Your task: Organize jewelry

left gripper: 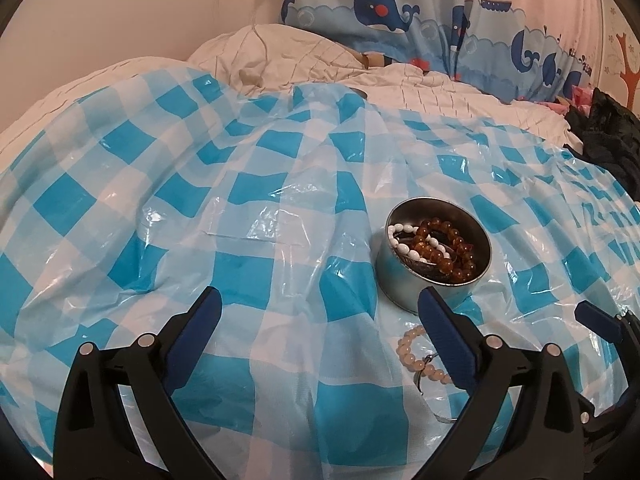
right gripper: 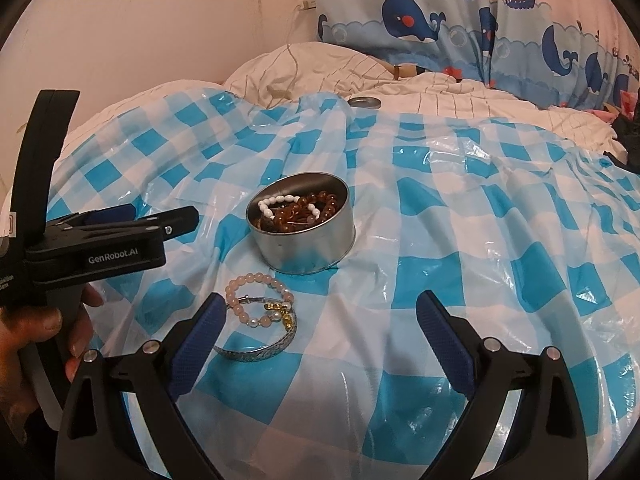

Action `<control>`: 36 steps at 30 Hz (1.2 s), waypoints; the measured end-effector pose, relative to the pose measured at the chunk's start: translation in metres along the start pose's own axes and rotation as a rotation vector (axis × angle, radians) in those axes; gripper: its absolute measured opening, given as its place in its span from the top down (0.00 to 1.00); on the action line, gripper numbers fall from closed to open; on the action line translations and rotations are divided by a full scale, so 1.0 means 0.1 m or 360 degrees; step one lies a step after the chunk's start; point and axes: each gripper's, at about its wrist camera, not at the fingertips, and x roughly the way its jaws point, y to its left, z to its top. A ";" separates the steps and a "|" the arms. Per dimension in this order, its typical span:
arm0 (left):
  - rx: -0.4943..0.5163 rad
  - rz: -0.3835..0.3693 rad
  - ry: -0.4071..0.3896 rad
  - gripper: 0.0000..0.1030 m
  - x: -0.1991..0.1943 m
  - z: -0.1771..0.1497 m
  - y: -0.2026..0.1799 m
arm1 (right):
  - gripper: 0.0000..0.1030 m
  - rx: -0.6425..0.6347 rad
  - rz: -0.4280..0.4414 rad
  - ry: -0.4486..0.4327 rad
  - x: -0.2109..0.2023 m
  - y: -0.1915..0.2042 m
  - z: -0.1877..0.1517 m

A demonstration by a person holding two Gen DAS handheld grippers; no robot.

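- The round tin (right gripper: 304, 236) stands on the plastic sheet (right gripper: 460, 240), which lies over the bed.
- Several bead bracelets lie inside the tin.
- A bead bracelet (right gripper: 256, 300) lies on the sheet in front of the tin, apart from it.
- This bracelet overlaps a bangle (right gripper: 264, 344), which extends nearer to the camera.
- The tin lid (right gripper: 364, 102) lies behind the tin, at the far edge of the sheet.
- The pillow (right gripper: 312, 66) lies behind the sheet, against the wall.
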 end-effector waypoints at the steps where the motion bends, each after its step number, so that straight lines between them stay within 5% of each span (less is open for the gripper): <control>1: 0.0002 0.0003 0.0002 0.08 0.00 0.00 0.00 | 0.11 -0.0004 0.0002 0.0001 0.00 0.01 0.00; 10: 0.0009 0.0020 0.0038 0.08 0.02 0.00 0.04 | 0.11 -0.0054 0.0051 0.0038 0.03 0.07 -0.01; 15: -0.0023 -0.0092 0.0075 0.08 0.01 0.00 0.08 | 0.11 -0.0105 0.0069 0.0087 0.07 0.14 -0.05; 21: 0.0141 -0.0187 0.0122 0.08 0.08 -0.07 -0.20 | 0.11 -0.0112 -0.0044 0.0147 0.15 0.08 -0.07; 27: 0.0231 -0.0239 0.0032 0.08 0.11 -0.03 -0.44 | 0.11 -0.0074 -0.0067 0.0205 0.21 -0.01 -0.09; 36: 0.0250 -0.0336 0.0218 0.14 0.44 -0.14 -0.58 | 0.11 -0.0058 -0.0044 0.0211 0.18 -0.04 -0.08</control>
